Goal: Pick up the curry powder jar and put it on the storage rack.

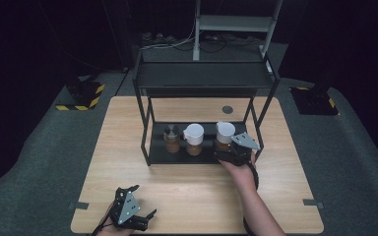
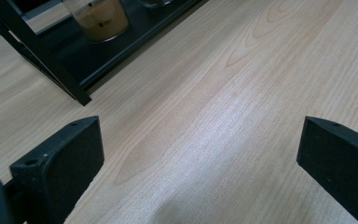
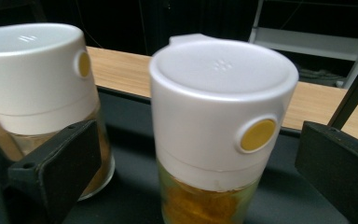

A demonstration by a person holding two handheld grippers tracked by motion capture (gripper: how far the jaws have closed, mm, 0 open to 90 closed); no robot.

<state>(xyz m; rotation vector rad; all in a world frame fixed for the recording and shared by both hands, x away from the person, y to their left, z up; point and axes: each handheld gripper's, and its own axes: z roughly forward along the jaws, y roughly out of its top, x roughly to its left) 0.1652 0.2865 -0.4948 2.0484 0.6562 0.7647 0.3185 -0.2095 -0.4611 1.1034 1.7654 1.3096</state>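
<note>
Right now, at the rack's lower shelf, this is how I stand.

Risk of tipping: my right gripper [image 1: 228,153] sits close behind the right-hand jar [image 3: 221,126]; if I push forward off-centre, one jaw could clip its white cap and rock it on the shelf [image 3: 130,140].

Risk to the neighbour: the middle jar [image 3: 39,88] stands just beside my left jaw at the left of the right gripper view; a sideways drift would nudge it, I judge.

Risk of a poor grip: the cap is smooth and rounded; closing high on it rather than on the glass below might let the jar slip.

Jar against my jaws: it stands upright in the centre of the right gripper view, between the two jaws and a little ahead of them, touching neither.

Jar in the high view: the right-hand jar [image 1: 224,135] is at right of centre, the rightmost of three on the lower shelf of the black rack [image 1: 142,123].

Right jaws: spread as wide as they go, with nothing gripped.

Left gripper [image 1: 137,212]: lower left of the high view, near the front edge of the wooden table [image 2: 223,116].

Left jaws: wide apart over bare wood, holding nothing.
</note>
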